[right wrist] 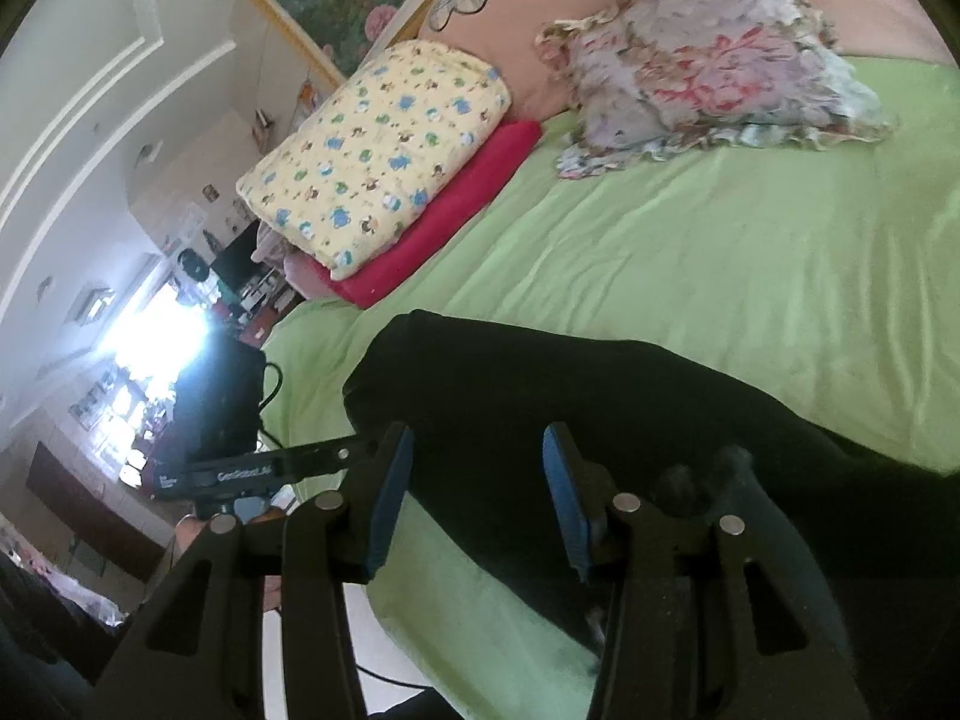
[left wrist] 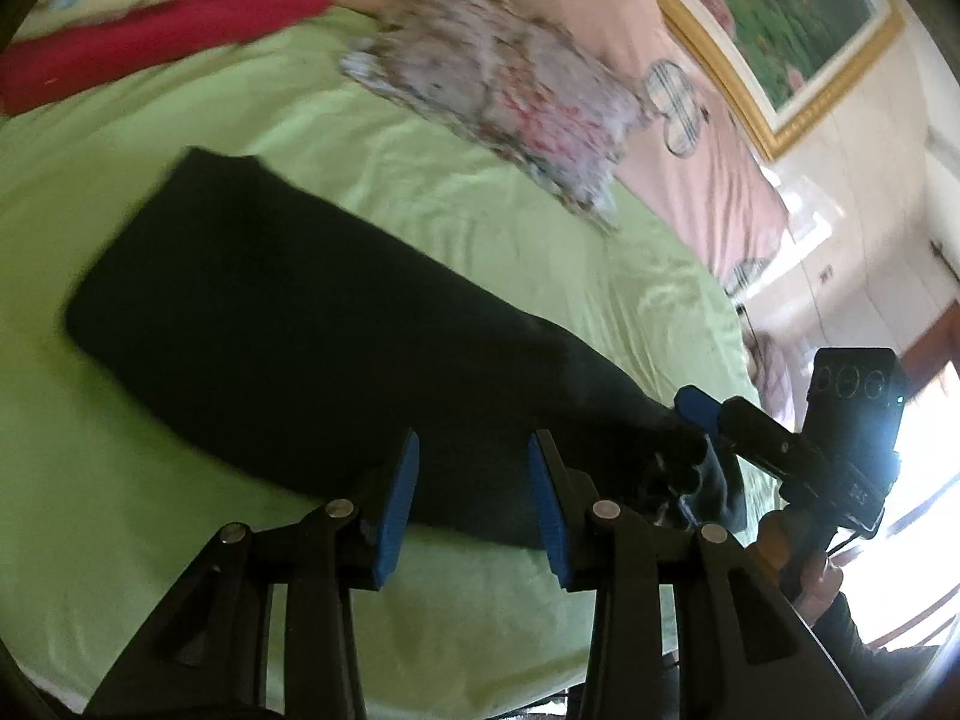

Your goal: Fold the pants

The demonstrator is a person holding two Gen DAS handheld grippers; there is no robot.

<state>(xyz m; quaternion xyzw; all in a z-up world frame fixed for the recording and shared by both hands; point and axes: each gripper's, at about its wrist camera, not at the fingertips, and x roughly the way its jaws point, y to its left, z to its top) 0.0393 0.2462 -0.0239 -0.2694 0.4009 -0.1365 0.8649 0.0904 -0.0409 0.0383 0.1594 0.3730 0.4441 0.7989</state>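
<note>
Bedroom, green bedsheet (left wrist: 540,228), black pants (left wrist: 288,324) laid long across it
Left gripper (left wrist: 474,492) sits apart, empty, over the near edge; right gripper (right wrist: 477,492) also looks apart above the cloth, though its tips blur into black fabric where the hem bunches, can't tell legs from waist

Taking the black pants (left wrist: 288,324) as my mark: on their far side the green sheet (right wrist: 720,252) lies bare and flat, wide enough for my fingers to sweep. Beyond that strip the floral pillow (right wrist: 708,60) blocks the way, and the yellow printed bundle (right wrist: 372,156) on its red cushion (right wrist: 444,216) sits beyond the pants' folded end. My right gripper (left wrist: 696,438) crowds their narrow end.
</note>
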